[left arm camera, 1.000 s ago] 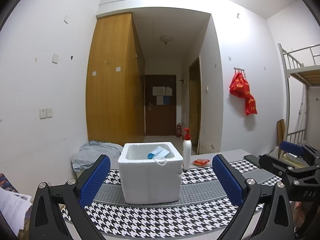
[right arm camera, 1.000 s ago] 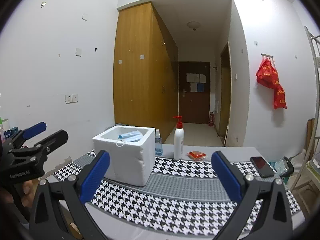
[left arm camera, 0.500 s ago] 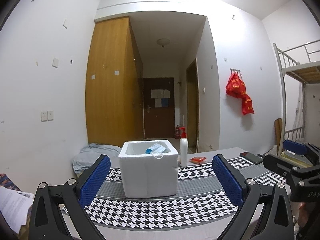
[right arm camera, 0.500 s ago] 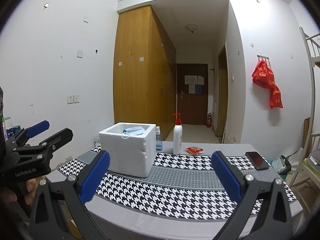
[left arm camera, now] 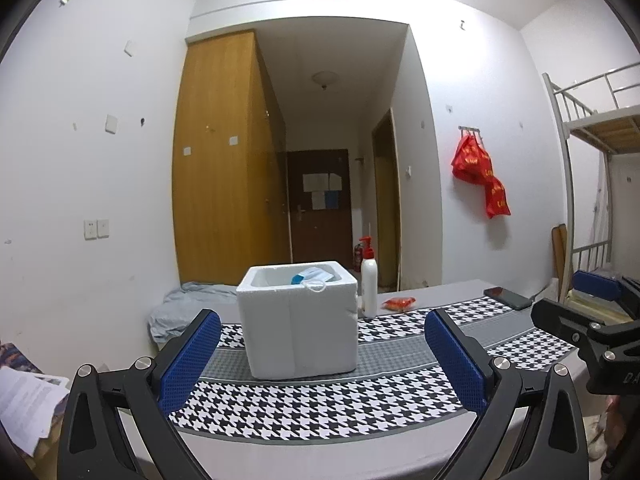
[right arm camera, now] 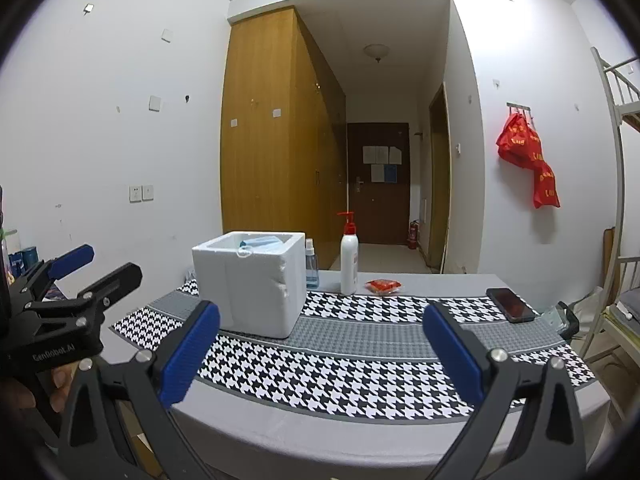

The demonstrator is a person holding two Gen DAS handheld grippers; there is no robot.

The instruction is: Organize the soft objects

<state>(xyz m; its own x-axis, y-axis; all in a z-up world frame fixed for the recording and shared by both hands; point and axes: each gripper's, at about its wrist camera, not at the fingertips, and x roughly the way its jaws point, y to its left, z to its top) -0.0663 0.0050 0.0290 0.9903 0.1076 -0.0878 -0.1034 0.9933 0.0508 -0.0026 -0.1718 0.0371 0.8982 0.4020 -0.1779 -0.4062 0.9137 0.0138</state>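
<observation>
Both grippers empty, jaws spread wide, held back off the near edge of the grey table (right arm camera: 420,280) with its black-and-white houndstooth runner (right arm camera: 360,376).

Left gripper (left arm camera: 320,360): white square foam box (left arm camera: 298,320) sits dead ahead between the blue pads, well apart, slightly left of centre. Right gripper (right arm camera: 320,356): same box (right arm camera: 248,284) is ahead and to the left. Judgement: left hand is the nearer and better lined up for anything at the box.

Task item: blue pleated face mask (left arm camera: 314,276) is lying in the box at the near-right corner, one white ear loop (left arm camera: 316,287) hanging over the near rim. Long axis runs roughly left-right along that rim. From the right view the mask (right arm camera: 262,243) only just shows above the rim. No other soft item visible on the runner, so the sort looks about done; can't tell what else is inside the box.

Only other loose candidate: small red crinkled packet (right arm camera: 383,285) on the far side, right of the white pump bottle with red nozzle (right arm camera: 349,260). That one is nearer the right hand.

Text:
- "GenRobot.AI" on the left gripper body, seen in the right view (right arm camera: 54,354).
- "DA…" cut off on the right gripper body, left view (left arm camera: 628,378).
- Gold characters on the red bags hung on the right wall (right arm camera: 528,160), unreadable.
- Bottle label, door notices: too small.

Black phone (right arm camera: 510,304) at far right, out of the way.
</observation>
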